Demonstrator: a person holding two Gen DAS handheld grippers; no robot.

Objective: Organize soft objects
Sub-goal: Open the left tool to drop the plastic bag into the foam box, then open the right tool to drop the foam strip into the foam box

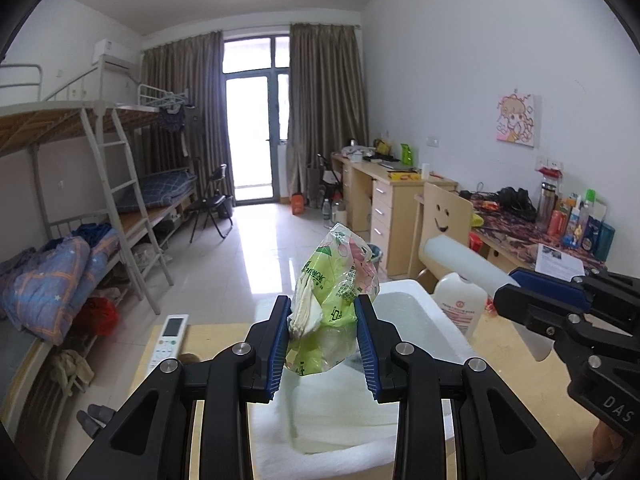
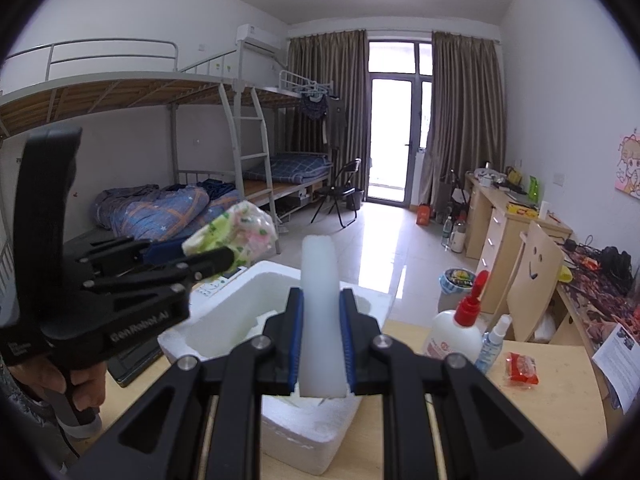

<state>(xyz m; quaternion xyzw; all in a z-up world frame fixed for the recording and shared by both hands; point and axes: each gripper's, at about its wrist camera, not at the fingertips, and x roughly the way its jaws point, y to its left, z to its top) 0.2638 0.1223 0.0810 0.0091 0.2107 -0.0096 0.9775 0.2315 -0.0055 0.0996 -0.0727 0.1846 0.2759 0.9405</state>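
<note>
Each wrist camera looked forward along its claw, close above the foam box (image 1: pixel 404 312), toward the balcony door (image 2: pixel 390 136), which both views shared.

Two grippers (image 1: pixel 322 340) (image 2: pixel 320 344), one tissue pack (image 1: pixel 334 304), one foam box (image 2: pixel 248 304), two bottles (image 2: pixel 454 332)

Light wood table (image 2: pixel 552 392) carries the lot. White foam box (image 2: pixel 224 320) sits mid-table, open top, w/ a white foam sheet (image 1: pixel 320 412) lying in front of it. Left of box: white remote (image 1: pixel 170 338), near table's left edge; a dark flat item (image 2: pixel 132 362) beside it, can't tell what. Right of box: white bottle w/ red cap (image 2: pixel 456 334), small clear spray bottle (image 2: pixel 494 344) just beside it, then a red packet (image 2: pixel 521 368) lying flat, apart from both. Printed paper (image 2: pixel 618 362) at far right edge.
</note>
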